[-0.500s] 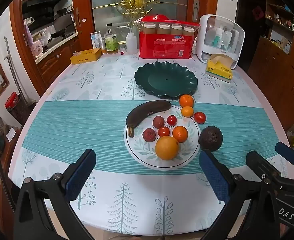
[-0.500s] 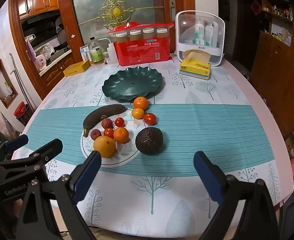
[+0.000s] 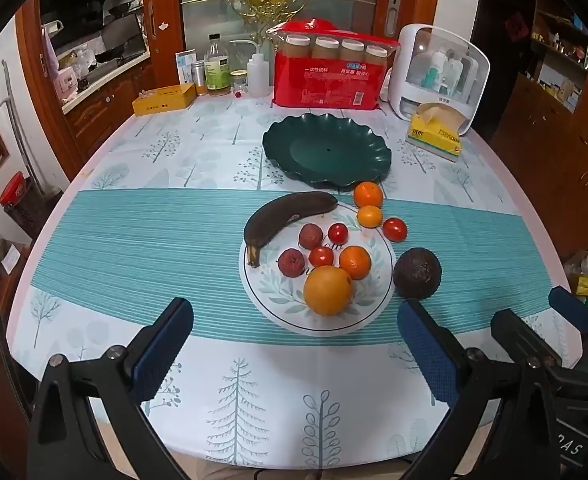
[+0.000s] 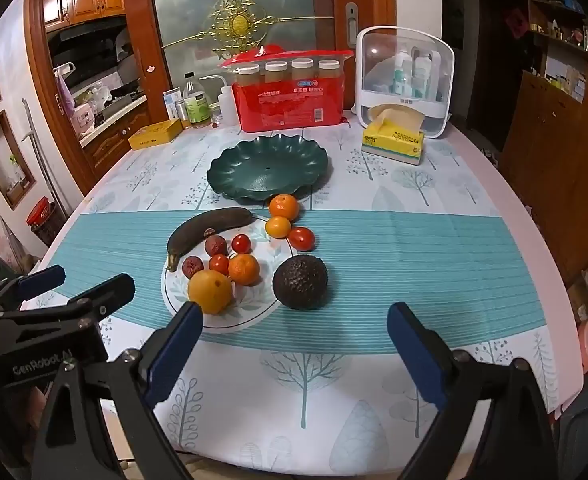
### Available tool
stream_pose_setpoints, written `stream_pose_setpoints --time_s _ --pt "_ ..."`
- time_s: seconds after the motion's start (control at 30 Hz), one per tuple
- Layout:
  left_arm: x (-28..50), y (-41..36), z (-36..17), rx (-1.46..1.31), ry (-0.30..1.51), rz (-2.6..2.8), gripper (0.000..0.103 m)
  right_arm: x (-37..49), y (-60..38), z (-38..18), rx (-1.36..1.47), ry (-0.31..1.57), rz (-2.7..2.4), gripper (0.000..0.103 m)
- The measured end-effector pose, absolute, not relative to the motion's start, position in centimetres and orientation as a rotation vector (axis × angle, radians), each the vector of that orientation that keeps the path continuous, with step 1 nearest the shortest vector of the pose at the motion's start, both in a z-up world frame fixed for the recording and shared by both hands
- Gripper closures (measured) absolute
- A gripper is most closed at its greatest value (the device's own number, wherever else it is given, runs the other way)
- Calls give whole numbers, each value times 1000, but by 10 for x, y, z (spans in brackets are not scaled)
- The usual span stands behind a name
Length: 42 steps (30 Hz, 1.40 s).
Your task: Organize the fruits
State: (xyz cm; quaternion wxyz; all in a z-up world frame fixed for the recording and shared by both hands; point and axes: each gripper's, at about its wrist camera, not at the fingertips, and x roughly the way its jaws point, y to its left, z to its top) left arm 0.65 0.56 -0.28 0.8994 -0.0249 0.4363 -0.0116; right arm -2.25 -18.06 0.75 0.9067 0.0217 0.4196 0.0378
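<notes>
Both the left gripper (image 3: 294,344) and right gripper (image 4: 294,340) hang spread wide and empty, near the white plate (image 3: 271,300). Round fruits crowd this plate; the avocado (image 4: 300,282) lies just beside it. A careless push may roll them off.

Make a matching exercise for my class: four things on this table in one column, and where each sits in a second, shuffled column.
Things:
1. banana
2. avocado
3. green dish
4. tissue box

Places:
A. on the cloth, right of the white plate
B. beside the white cabinet at the back
C. lying across the white plate's left rim
D. empty, behind the fruit

Pairs: 1-C, 2-A, 3-D, 4-B
</notes>
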Motion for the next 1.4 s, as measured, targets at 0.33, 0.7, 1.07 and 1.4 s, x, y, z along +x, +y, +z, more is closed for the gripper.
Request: stream_pose_setpoints --time_s 0.33,0.7,1.07,1.4 --pt "6 3 1 -45 891 -20 2 -26 -181 13 31 849 87 9" --pt "9 4 7 -33 873 -18 2 -26 -179 15 21 826 118 9" --pt "18 15 21 -51 830 -3 2 -17 -186 29 1 791 118 9" --pt "29 18 31 -13 845 -8 2 -4 -196 53 0 761 140 9"
